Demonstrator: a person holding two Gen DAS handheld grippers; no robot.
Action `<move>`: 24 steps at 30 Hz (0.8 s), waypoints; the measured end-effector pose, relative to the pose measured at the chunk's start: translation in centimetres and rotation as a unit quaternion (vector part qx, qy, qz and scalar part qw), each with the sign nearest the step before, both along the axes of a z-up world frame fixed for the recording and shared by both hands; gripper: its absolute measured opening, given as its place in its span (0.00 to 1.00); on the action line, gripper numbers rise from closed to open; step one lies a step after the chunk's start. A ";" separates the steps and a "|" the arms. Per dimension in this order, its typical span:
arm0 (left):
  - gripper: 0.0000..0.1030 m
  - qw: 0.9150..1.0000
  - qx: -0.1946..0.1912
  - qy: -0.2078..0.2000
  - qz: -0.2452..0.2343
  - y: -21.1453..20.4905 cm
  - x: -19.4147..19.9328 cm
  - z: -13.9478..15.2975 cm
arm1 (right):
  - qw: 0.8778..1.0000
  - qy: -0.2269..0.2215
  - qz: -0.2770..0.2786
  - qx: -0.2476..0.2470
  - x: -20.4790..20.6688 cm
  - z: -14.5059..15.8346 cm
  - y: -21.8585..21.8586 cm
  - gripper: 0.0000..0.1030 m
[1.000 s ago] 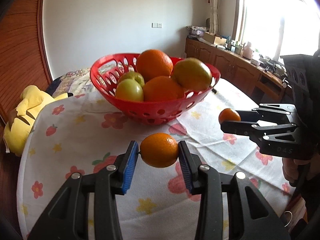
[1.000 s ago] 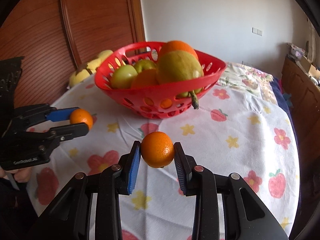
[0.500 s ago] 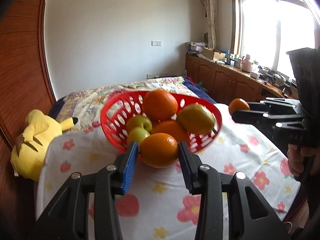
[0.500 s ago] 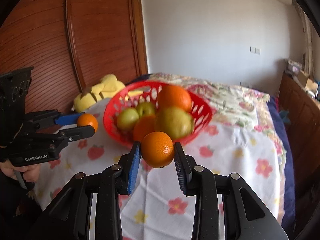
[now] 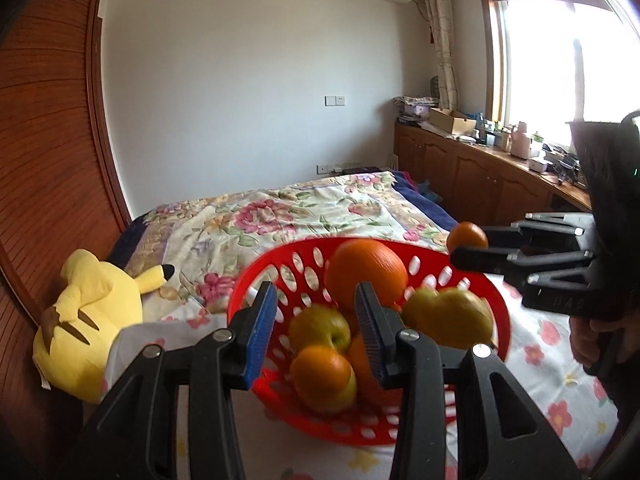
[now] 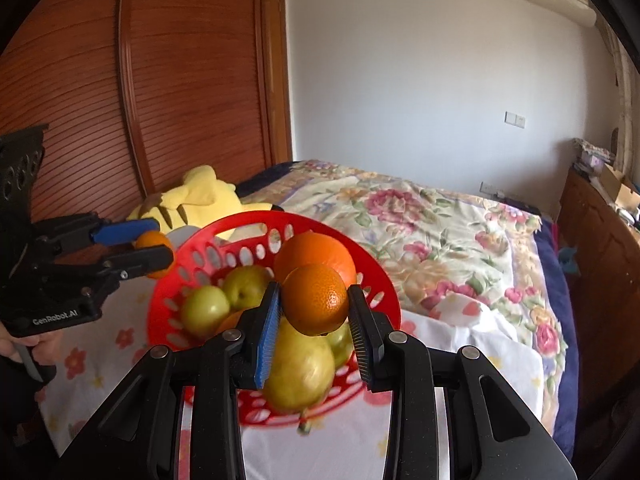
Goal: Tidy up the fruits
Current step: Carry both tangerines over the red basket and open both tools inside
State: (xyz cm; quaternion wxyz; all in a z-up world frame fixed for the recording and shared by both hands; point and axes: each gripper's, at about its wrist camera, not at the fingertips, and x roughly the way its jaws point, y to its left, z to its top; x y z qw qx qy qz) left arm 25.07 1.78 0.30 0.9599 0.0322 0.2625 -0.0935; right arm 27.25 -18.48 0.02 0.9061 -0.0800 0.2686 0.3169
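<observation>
A red basket (image 5: 280, 256) (image 6: 240, 220) holds a large orange (image 5: 366, 272), green apples (image 5: 320, 326) and a yellow-green fruit (image 5: 448, 316). My left gripper (image 5: 315, 292) hangs over its near side, jaws apart, with nothing between the pads. Just below them a small orange (image 5: 322, 370) lies blurred on an apple. In the right wrist view an orange (image 6: 154, 240) shows at the left gripper's (image 6: 164, 240) tips, sagging behind the near finger. My right gripper (image 6: 314, 292) (image 5: 468, 246) is shut on another small orange (image 6: 314, 298) (image 5: 466, 234) above the basket's rim.
The basket stands on a flowered tablecloth (image 5: 552, 360). A yellow plush toy (image 5: 88, 312) lies beside it, against a wooden wardrobe (image 6: 180, 80). Behind is a bed with a floral cover (image 5: 300, 208). Wooden cabinets (image 5: 460, 168) run under the window. A hand (image 5: 588, 340) holds the right gripper.
Both grippers rose and closed in over the basket. The orange that sat between the left pads is gone from them in the left wrist view. The right gripper kept its orange.
</observation>
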 end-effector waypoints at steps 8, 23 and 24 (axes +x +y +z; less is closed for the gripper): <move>0.38 1.000 0.005 0.008 0.005 0.6 2.6 -0.6 | 1.000 0.021 0.007 0.001 3.3 -1.7 0.6 0.32; 0.39 1.000 0.008 0.023 0.014 0.5 3.3 -1.8 | 0.999 0.034 0.008 -0.003 4.2 -2.9 1.1 0.34; 0.39 1.000 0.008 0.023 0.016 0.6 3.2 -1.8 | 0.999 0.033 0.007 -0.004 4.1 -2.9 1.1 0.34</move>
